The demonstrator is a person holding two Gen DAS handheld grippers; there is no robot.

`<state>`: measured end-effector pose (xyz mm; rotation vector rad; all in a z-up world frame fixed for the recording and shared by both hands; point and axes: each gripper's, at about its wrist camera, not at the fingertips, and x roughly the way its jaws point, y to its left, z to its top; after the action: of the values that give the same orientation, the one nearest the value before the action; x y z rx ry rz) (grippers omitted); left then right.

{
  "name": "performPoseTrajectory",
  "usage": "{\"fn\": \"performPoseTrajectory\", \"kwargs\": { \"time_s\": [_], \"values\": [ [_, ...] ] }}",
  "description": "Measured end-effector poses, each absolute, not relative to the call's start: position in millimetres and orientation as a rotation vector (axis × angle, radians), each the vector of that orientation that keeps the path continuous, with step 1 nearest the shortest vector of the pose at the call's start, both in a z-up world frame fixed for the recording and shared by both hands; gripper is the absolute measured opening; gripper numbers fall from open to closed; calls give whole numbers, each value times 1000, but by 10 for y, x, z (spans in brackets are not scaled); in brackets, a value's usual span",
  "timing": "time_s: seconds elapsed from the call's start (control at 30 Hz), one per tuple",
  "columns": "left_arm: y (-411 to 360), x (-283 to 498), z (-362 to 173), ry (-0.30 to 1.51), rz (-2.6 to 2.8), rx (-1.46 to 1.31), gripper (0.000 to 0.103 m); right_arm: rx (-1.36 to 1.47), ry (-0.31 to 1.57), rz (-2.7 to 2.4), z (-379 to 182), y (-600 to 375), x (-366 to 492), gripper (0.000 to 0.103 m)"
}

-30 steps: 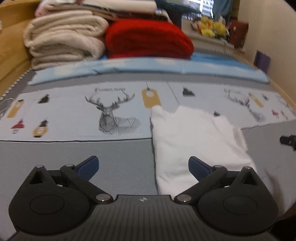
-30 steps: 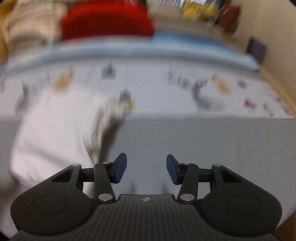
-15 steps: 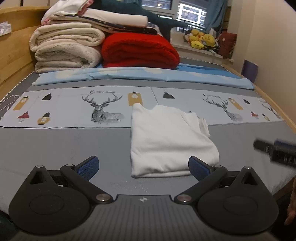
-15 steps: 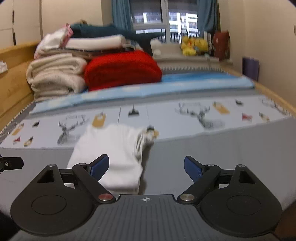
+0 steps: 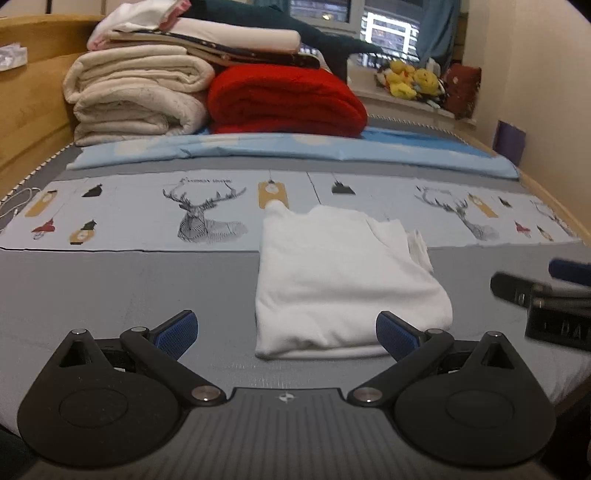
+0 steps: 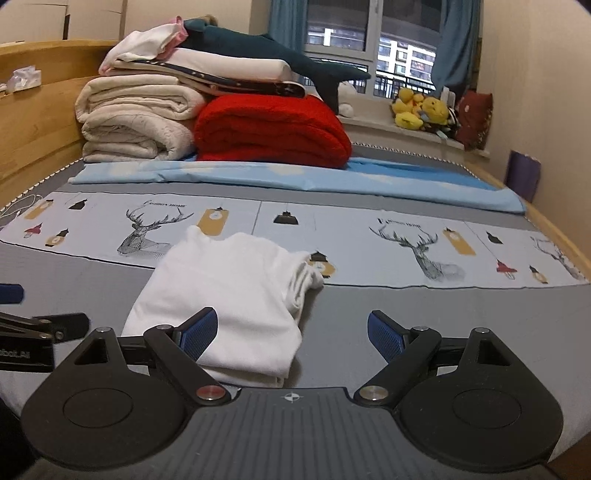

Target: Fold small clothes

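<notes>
Both spread grippers, left gripper and right gripper, hover empty before the folded white garment.

Pretty dim, warm indoor lighting in both views, and it's dark outside the window. Heavy fisheye bending, black corners. Mostly sharp, a bit grainy; the other hand-held gripper at the left view's right edge is smeared with blur.
</notes>
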<state>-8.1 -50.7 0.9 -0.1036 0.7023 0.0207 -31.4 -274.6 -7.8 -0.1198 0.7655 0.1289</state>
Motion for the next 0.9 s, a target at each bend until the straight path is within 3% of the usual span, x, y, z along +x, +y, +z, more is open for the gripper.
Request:
{"fn": "performPoseTrajectory", "kwargs": {
  "time_s": [0.9],
  "values": [
    [-452,30,-98,744,29,-153,103,-112,826,198,-235,-2520,-211,92]
  ]
}}
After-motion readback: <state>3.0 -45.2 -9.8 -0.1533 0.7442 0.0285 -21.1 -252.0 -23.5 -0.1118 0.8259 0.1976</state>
